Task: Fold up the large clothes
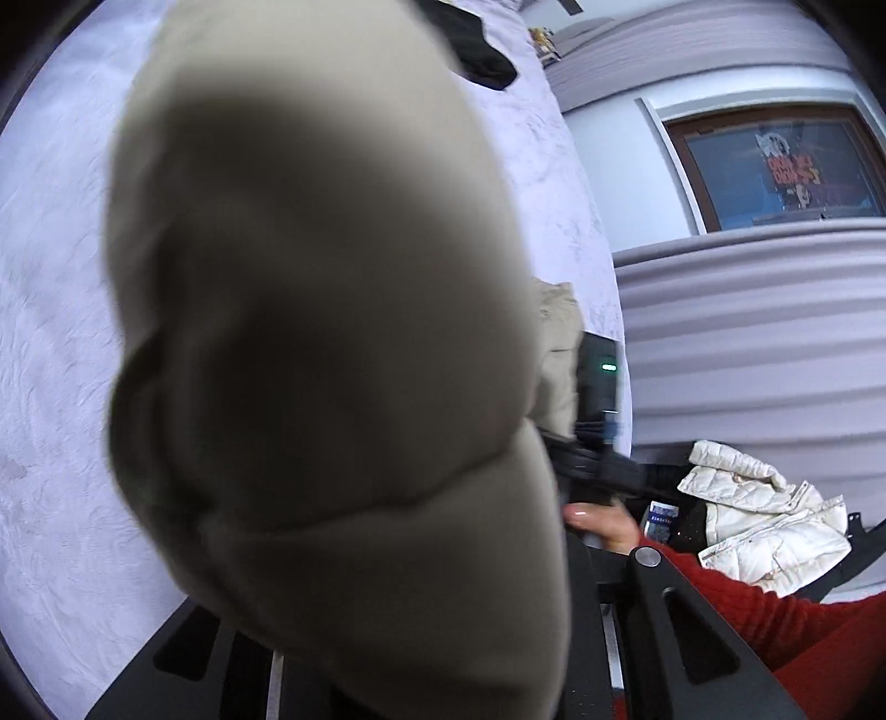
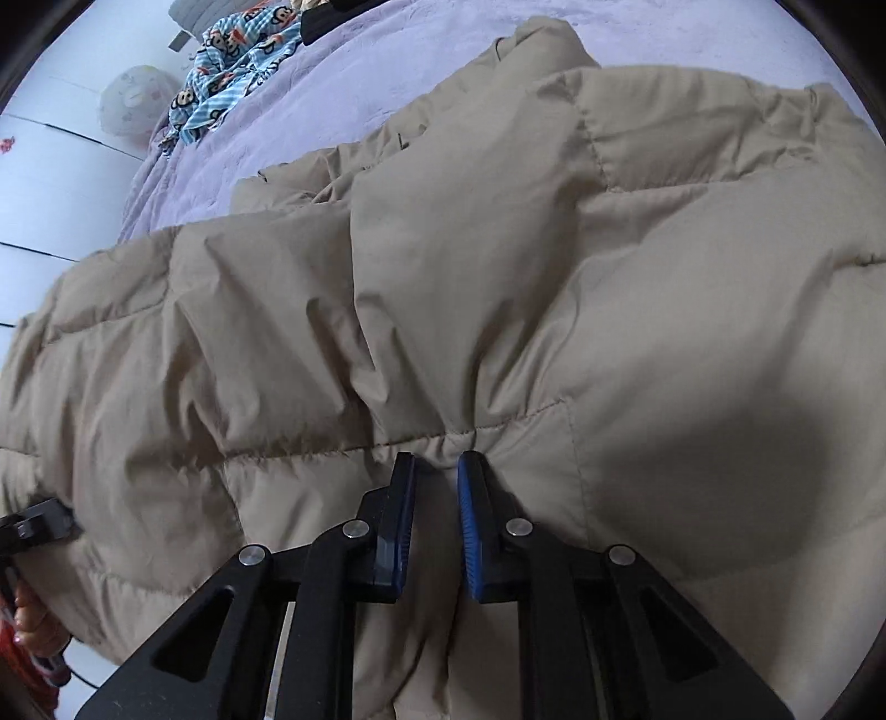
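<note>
A large beige puffer jacket [image 2: 498,277] lies spread over a lilac bedspread [image 2: 354,83]. My right gripper [image 2: 436,465] pinches a fold of the jacket between its blue-padded fingers [image 2: 470,515] at a quilted seam. In the left wrist view a bulging, blurred part of the jacket [image 1: 332,332] fills the middle and hides my left gripper's fingertips; only the black finger arms [image 1: 681,626] show at the bottom. The fabric comes out from between them. The other gripper's black body [image 1: 598,421] shows beyond the jacket.
A white puffer jacket [image 1: 764,515] lies at the lower right in the left wrist view. A black garment [image 1: 476,44] lies on the bed. A blue monkey-print cloth [image 2: 232,61] lies at the bed's far left. A ribbed grey headboard [image 1: 747,343] is at right.
</note>
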`<state>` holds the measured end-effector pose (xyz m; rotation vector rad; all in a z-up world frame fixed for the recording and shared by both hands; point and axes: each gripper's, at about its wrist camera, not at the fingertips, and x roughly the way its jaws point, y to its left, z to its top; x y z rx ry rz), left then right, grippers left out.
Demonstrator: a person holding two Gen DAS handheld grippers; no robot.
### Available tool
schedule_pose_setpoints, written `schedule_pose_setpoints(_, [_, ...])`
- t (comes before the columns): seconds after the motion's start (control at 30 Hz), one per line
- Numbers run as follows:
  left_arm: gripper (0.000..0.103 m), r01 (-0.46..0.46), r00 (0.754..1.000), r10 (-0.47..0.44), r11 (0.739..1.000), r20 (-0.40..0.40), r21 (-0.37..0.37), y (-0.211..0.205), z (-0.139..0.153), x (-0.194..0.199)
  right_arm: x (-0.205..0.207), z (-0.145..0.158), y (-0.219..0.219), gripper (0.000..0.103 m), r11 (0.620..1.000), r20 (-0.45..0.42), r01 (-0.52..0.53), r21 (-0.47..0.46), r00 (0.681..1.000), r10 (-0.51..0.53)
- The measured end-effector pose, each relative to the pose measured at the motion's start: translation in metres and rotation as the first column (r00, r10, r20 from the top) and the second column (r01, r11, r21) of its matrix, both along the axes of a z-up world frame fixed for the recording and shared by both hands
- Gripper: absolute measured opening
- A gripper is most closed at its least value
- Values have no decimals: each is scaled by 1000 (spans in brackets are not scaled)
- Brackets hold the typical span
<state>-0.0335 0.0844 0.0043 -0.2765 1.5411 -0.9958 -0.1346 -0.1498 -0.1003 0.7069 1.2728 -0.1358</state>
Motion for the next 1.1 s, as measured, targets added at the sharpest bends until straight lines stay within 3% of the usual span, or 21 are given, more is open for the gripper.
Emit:
schedule_pose_setpoints(0.27, [26,72,993,-86,985,82,158,-123,35,-35,-3,-29,-19,12,984,29,67,167,997,-73])
schedule_pose_setpoints(0.37, [29,112,987,-132,977,96,184,-154,43,-39,-7,-26,-30,12,972,10,93,215,995,-97])
schedule_pose_setpoints(0.4, [33,120,986,-140,973,94,196,-163,44,-40,-15,-18,-37,12,967,19,112,229,993,-119])
schedule_pose_setpoints(0.47, [55,142,985,-157,975,73,172,-176,42,-43,-33,-4,-51,13,961,55,138,241,986,-155])
schedule_pose_setpoints(0.5, [69,160,984,-169,977,54,143,-187,40,-44,-47,7,-59,17,962,78,150,228,982,-172])
schedule_pose_setpoints(0.53, [74,183,982,-187,976,25,116,-195,36,-45,-60,16,-66,21,965,93,162,208,978,-184])
schedule_pose_setpoints(0.6, [75,237,971,-235,969,-47,64,-214,24,-47,-91,32,-80,38,961,120,206,184,966,-230])
schedule_pose_setpoints(0.7, [75,277,951,-273,961,-145,6,-238,-1,-46,-133,47,-89,47,946,137,276,172,944,-301])
schedule_pose_setpoints(0.77, [75,274,947,-269,962,-173,5,-252,-16,-45,-159,56,-88,52,939,138,306,155,935,-327])
schedule_pose_setpoints(0.87, [75,267,951,-258,963,-168,33,-259,-29,-44,-192,73,-77,76,933,148,343,109,922,-357])
schedule_pose_setpoints(1.0, [75,310,948,-303,948,-94,76,-273,-26,-49,-219,101,-56,79,929,219,348,124,904,-367])
schedule_pose_setpoints(1.1, [75,333,943,-333,936,-16,117,-290,-17,-51,-211,113,-37,86,943,264,302,141,906,-330])
